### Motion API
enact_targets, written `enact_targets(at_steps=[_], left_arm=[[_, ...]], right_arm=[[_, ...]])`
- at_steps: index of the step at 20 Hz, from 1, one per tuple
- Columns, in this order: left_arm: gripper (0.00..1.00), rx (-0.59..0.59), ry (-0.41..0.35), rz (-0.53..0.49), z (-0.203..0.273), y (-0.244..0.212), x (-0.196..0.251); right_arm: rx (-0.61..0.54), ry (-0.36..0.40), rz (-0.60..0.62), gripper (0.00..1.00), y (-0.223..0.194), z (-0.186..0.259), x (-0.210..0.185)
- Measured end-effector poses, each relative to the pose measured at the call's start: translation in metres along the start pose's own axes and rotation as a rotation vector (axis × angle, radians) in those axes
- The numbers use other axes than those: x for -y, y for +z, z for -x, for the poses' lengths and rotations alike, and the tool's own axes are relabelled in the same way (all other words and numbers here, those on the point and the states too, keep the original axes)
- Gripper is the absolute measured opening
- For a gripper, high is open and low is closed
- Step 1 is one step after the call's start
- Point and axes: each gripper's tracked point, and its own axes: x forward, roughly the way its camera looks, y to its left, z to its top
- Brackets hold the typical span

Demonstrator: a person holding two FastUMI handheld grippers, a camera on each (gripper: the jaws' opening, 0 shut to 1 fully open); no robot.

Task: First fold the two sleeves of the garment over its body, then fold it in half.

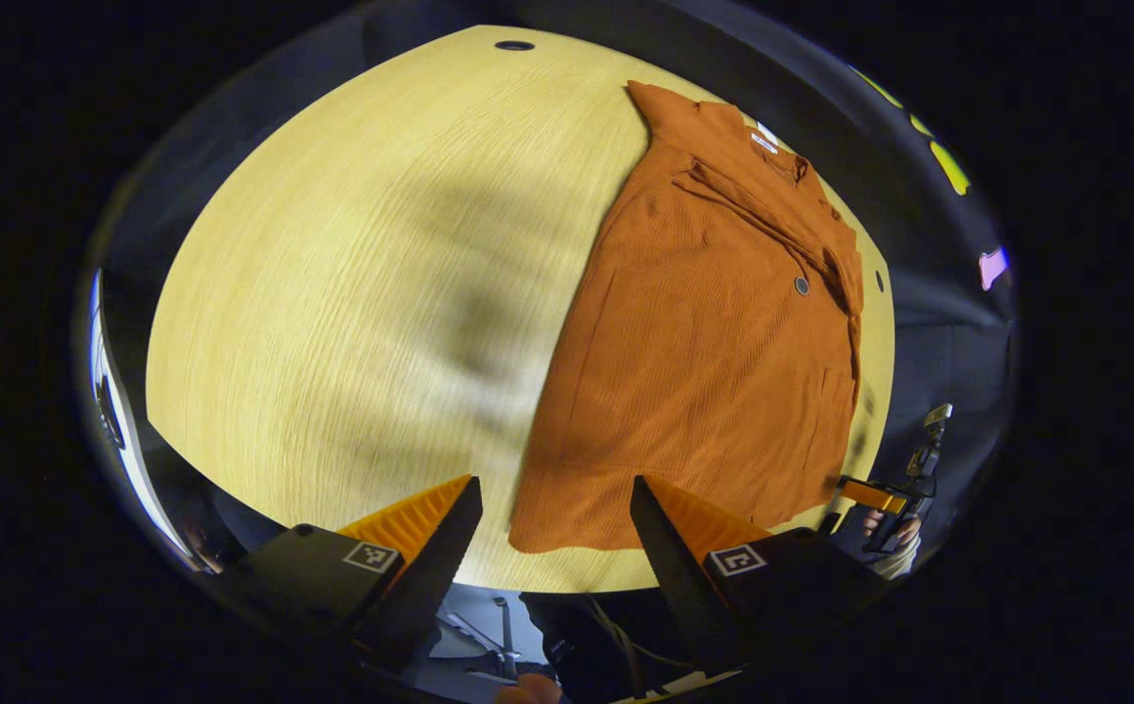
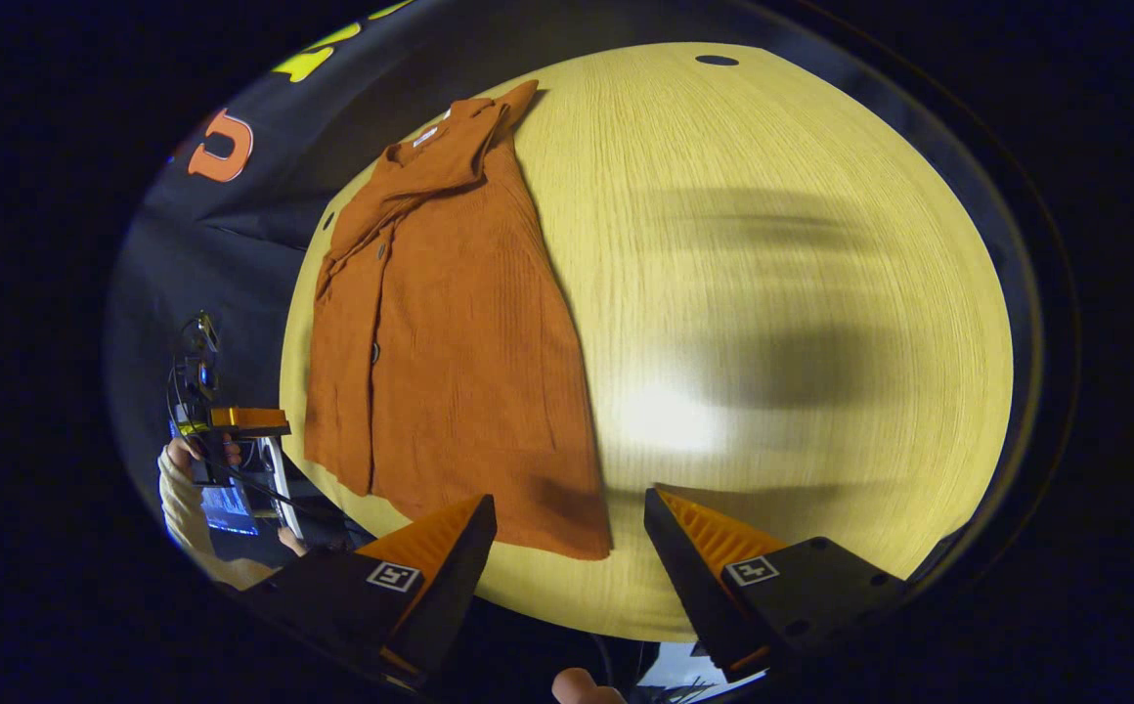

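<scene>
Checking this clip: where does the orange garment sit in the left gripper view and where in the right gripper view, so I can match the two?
Left gripper view: the orange garment lies right of centre on the wooden table, its hem just above the open left gripper.
Right gripper view: the garment lies left of centre, hem near the open right gripper.
Shared landmark: the garment's dark button.

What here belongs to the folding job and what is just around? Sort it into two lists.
For the job:
- orange garment, lying flat, sleeves already folded in
- left hand-held gripper, open, at the hem
- right hand-held gripper, open, at the hem

Just around:
- wooden table
- round hole at the table's far edge
</scene>
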Motion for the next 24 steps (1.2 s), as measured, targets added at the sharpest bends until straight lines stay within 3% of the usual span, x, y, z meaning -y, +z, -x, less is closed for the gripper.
enact_targets(at_steps=[6, 9, 14, 15, 16, 17, 18, 19, 20, 21, 23, 24], left_arm=[[0.99, -0.098, -0.105, -0.055, 0.014, 0.012, 0.011], [0.99, -0.162, -0.085, -0.028, 0.019, 0.018, 0.008], [0.94, -0.166, -0.139, -0.052, 0.050, 0.055, 0.036], [0.94, -0.169, -0.133, -0.073, 0.048, 0.042, 0.040], [0.93, -0.165, -0.116, -0.110, -0.018, -0.027, 0.069], [0.93, -0.165, -0.094, -0.157, 0.037, 0.034, 0.055], [1.00, -0.169, -0.070, -0.196, 0.029, 0.042, 0.065], [0.91, -0.175, -0.044, -0.232, 0.031, 0.036, 0.078], [0.87, -0.177, -0.034, -0.246, 0.034, 0.042, 0.064], [0.83, -0.188, -0.042, -0.240, 0.031, 0.039, 0.082], [0.75, -0.193, -0.055, -0.204, 0.035, 0.042, 0.096], [0.71, -0.196, -0.057, -0.184, 0.036, 0.044, 0.099]], right_arm=[[-0.061, 0.057, -0.065, 0.95, 0.005, 0.002, 0.006], [-0.084, 0.112, -0.098, 0.93, 0.008, 0.003, 0.006], [-0.096, 0.208, -0.156, 0.92, 0.011, -0.002, -0.012], [-0.094, 0.219, -0.156, 0.92, 0.010, -0.003, -0.017], [-0.097, 0.228, -0.149, 0.92, 0.008, -0.007, -0.023], [-0.104, 0.234, -0.142, 0.91, 0.005, -0.008, -0.028], [-0.108, 0.246, -0.141, 0.91, 0.003, -0.010, -0.034], [-0.112, 0.259, -0.146, 0.89, 0.000, -0.013, -0.040], [-0.116, 0.263, -0.146, 0.89, -0.002, -0.015, -0.044], [-0.119, 0.261, -0.141, 0.88, -0.005, -0.020, -0.047], [-0.127, 0.281, -0.156, 0.72, -0.010, -0.024, -0.056], [-0.133, 0.295, -0.170, 0.70, -0.013, -0.026, -0.060]])
